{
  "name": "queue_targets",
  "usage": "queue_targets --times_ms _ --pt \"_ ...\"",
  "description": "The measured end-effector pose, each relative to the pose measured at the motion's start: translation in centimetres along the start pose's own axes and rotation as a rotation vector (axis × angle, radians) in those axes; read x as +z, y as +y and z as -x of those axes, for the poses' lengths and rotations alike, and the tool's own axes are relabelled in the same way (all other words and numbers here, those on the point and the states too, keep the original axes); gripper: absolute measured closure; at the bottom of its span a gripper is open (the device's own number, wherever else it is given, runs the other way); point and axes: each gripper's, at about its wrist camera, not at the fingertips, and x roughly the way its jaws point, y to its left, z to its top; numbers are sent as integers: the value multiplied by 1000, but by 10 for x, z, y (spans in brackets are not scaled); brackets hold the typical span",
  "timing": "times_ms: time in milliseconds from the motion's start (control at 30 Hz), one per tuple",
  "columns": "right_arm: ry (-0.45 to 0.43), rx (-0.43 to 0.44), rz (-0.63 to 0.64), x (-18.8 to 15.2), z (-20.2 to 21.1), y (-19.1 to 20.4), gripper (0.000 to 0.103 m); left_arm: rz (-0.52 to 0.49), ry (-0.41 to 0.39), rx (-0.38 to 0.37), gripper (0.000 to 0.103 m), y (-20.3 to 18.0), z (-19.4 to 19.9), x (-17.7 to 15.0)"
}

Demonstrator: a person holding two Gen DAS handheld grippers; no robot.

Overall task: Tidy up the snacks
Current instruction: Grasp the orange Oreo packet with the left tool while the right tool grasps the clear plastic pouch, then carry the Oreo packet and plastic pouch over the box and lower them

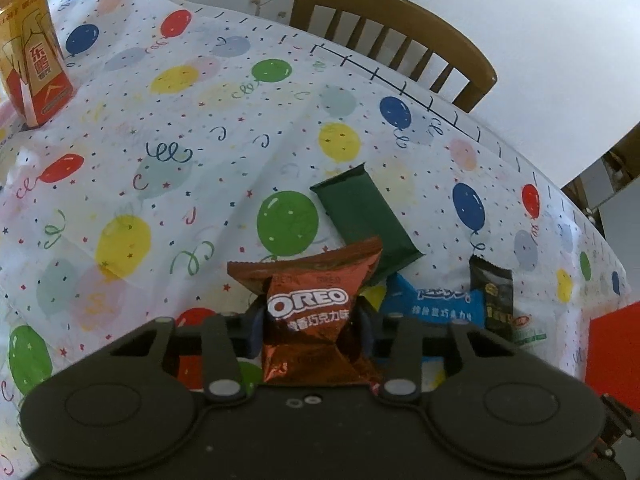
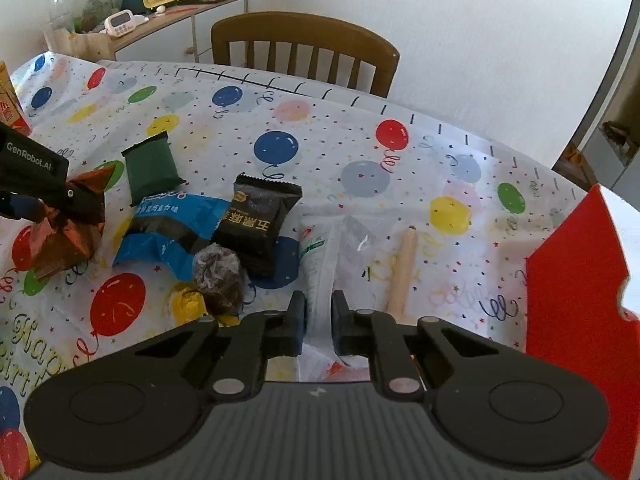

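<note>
**Both grippers pinched on snack packs, balloon-cloth table**

Nearest the lens: left gripper [image 1: 312, 320], jaws closed partway onto the brown Oreo pack [image 1: 316, 308], pads pressing its crumpled sides. Right gripper [image 2: 319, 320] jaws nearly together, clamping the white-and-green sachet [image 2: 318, 264] at its near end.

Tablecloth [image 2: 340, 140] with balloon print covers the whole table; the far half is bare, giving wide free room. Far edge runs just before a wooden chair [image 2: 304, 48]. Red box [image 2: 576, 304] stands at the right edge, close beside the right gripper. Orange-red carton [image 1: 32, 52] stands far left, well apart from the snacks.

Snack cluster, mid-table: blue pack [image 2: 168, 232] touching the black pack [image 2: 256, 224]; dark green pack [image 2: 150, 168] just behind; brown wrapped ball [image 2: 218, 280] at the front; clear wrapper [image 2: 360, 240] and beige stick [image 2: 404, 272] to the right of the sachet.

White wall, sideboard [image 2: 160, 24] with clutter behind.
</note>
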Motion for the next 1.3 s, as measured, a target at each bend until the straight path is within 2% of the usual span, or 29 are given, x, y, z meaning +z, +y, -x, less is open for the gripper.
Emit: queue_targets --times_ms 267,667,900,1300 --pt "-37 30 -62 -7 29 -12 91 -14 -11 -21 64 3 17 -9" --pt "-111 84 -101 -17 99 -24 91 -114 -46 -95 65 -13 68 -30" --pt "-146 95 -116 -27 139 -35 91 -187 -75 -155 65 -39 102 -41" --pt "-208 72 -141 -48 199 -79 91 -346 -119 -253 65 -110 149 -72"
